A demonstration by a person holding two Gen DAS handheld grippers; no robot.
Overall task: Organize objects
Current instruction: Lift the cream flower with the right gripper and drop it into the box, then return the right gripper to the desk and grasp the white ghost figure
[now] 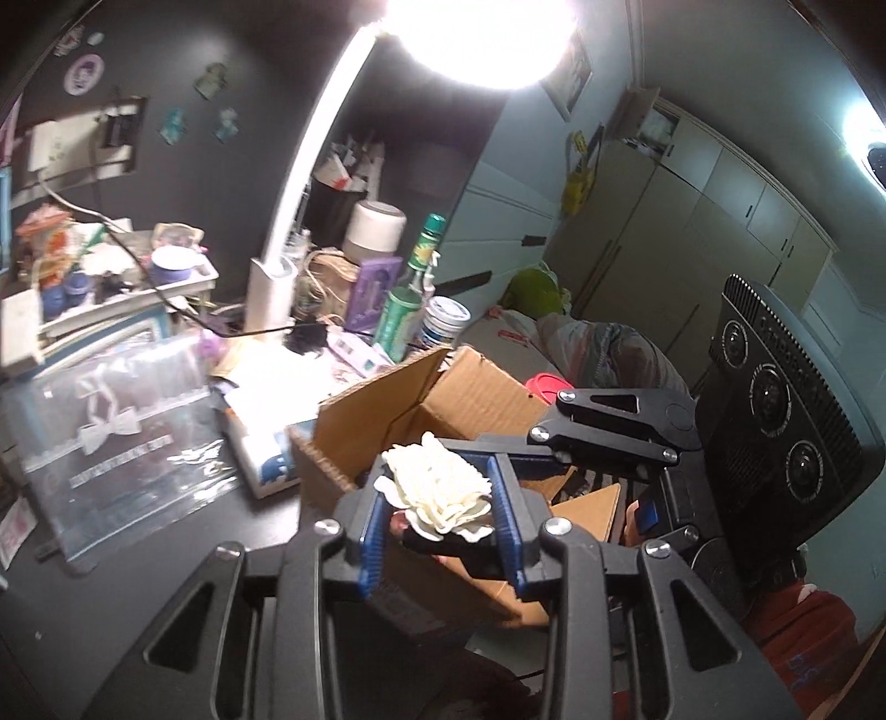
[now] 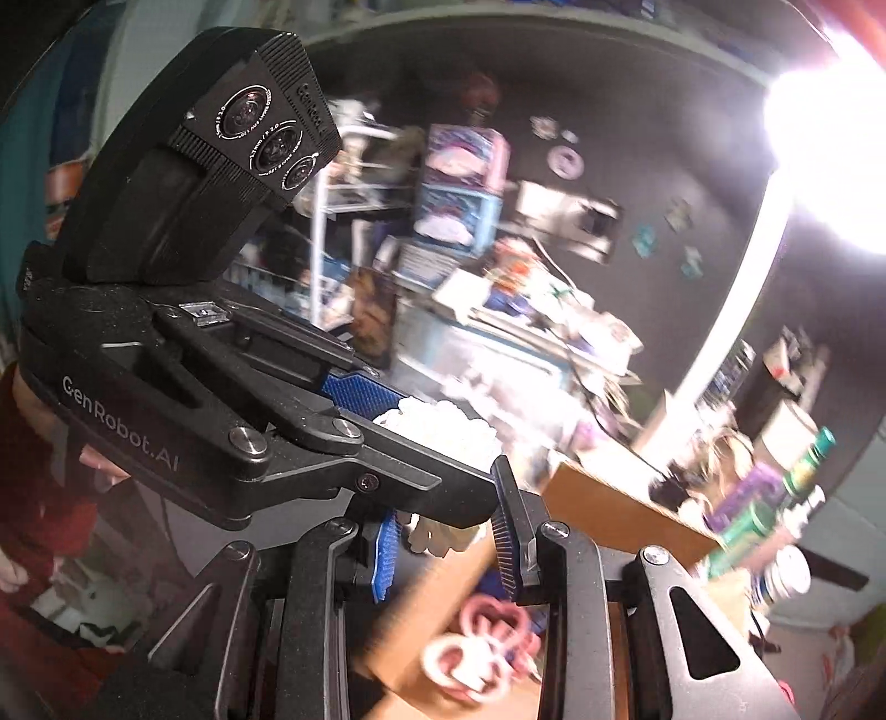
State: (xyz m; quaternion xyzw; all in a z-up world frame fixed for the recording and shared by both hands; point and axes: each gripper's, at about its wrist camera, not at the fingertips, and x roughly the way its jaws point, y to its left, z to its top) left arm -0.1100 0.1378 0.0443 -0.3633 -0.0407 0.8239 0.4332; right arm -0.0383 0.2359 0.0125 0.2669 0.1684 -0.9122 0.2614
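— Above the open cardboard box [image 1: 443,399], what grips the cream fabric flower [image 1: 437,493]?
— Left gripper [image 1: 440,518], its blue fingers [image 1: 506,515] clamped on it. Right gripper [image 2: 451,545] looks narrowed on it too, though blurred.

Blown-out lamp [image 1: 470,33] glare, dim room, right view motion-blurred.

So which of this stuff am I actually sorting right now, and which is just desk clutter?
In the job:
- white fabric flower, clamped in the left gripper
- open cardboard box just beyond it
- right gripper, shut, apparently on the same flower

Just lying about:
- green bottle
- white desk lamp
- clear plastic bag
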